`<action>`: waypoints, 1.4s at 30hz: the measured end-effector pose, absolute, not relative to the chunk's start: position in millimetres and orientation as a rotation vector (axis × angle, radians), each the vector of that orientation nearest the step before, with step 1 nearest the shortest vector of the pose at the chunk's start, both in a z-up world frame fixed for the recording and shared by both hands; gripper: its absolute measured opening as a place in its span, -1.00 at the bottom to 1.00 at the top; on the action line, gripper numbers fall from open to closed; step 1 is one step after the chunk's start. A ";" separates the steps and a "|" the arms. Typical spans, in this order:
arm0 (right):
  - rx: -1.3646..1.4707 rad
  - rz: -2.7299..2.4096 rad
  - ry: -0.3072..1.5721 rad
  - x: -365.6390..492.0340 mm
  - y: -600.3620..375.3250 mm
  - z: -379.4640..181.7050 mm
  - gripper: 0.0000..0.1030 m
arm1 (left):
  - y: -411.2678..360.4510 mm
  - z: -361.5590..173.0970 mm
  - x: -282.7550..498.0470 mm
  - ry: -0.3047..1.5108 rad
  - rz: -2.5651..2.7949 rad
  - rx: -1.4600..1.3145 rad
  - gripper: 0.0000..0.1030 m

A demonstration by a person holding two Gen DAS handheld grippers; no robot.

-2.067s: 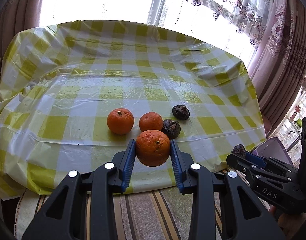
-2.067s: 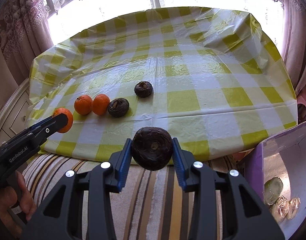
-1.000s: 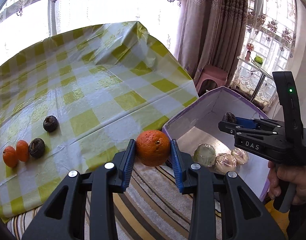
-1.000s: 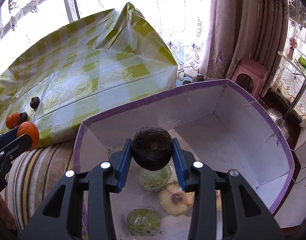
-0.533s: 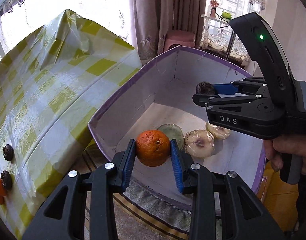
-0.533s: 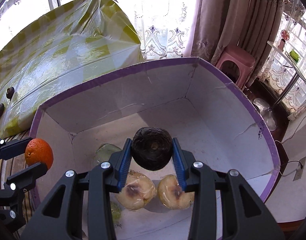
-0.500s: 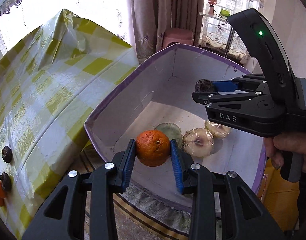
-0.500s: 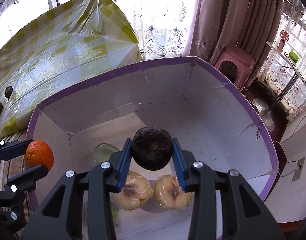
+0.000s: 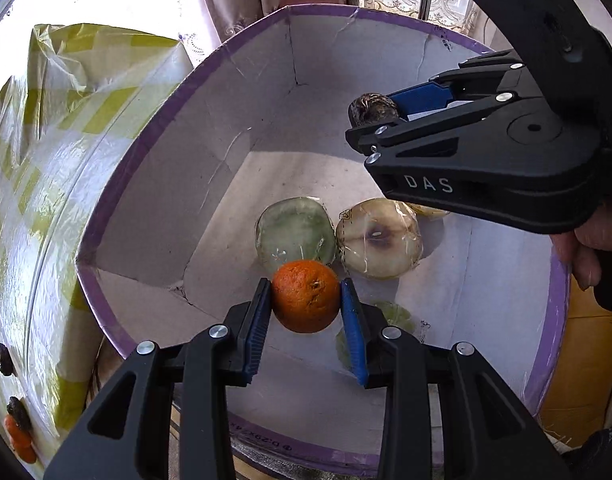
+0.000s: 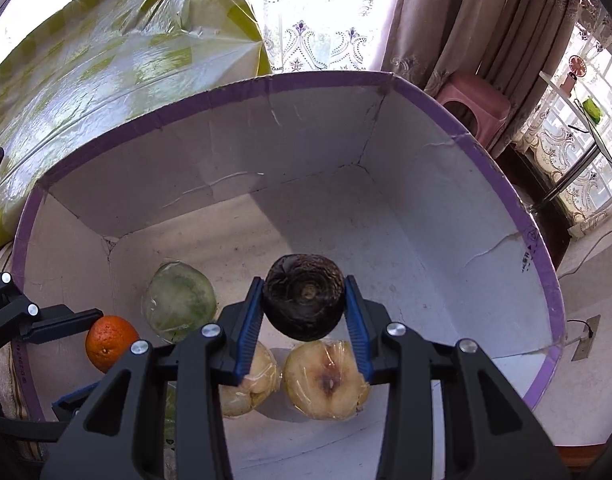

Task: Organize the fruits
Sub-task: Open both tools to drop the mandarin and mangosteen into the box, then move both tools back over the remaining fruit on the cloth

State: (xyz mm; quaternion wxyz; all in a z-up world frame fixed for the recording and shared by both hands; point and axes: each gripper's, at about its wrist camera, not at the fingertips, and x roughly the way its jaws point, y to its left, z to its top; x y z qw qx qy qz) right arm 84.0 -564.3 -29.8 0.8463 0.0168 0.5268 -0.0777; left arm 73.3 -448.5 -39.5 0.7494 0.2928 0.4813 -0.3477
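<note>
While the left claw (image 9: 306,307) is pinching an orange (image 9: 306,297), the right claw (image 10: 304,307) is gripping a dark fruit (image 10: 304,302) over the box (image 10: 385,184).

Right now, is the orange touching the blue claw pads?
Touching. The left wrist view shows the orange squeezed between both blue pads of the left claw, with no gap on either side.

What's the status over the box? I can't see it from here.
Left tongs shut on orange; right tongs shut on dark fruit. Both over the box. Wrapped fruit lies beneath.
</note>
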 end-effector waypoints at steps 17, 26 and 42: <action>0.036 -0.172 1.128 87.9 -567.2 -35.7 0.11 | -467.8 -62.0 76.2 1.093 -0.767 0.725 -0.23; 0.043 -0.172 1.101 84.7 -569.2 -28.8 0.36 | -463.1 -49.0 68.9 1.048 -0.772 0.679 0.25; 0.092 -0.222 0.898 65.3 -577.1 25.4 0.76 | -407.6 14.8 66.4 0.889 -0.741 0.429 0.70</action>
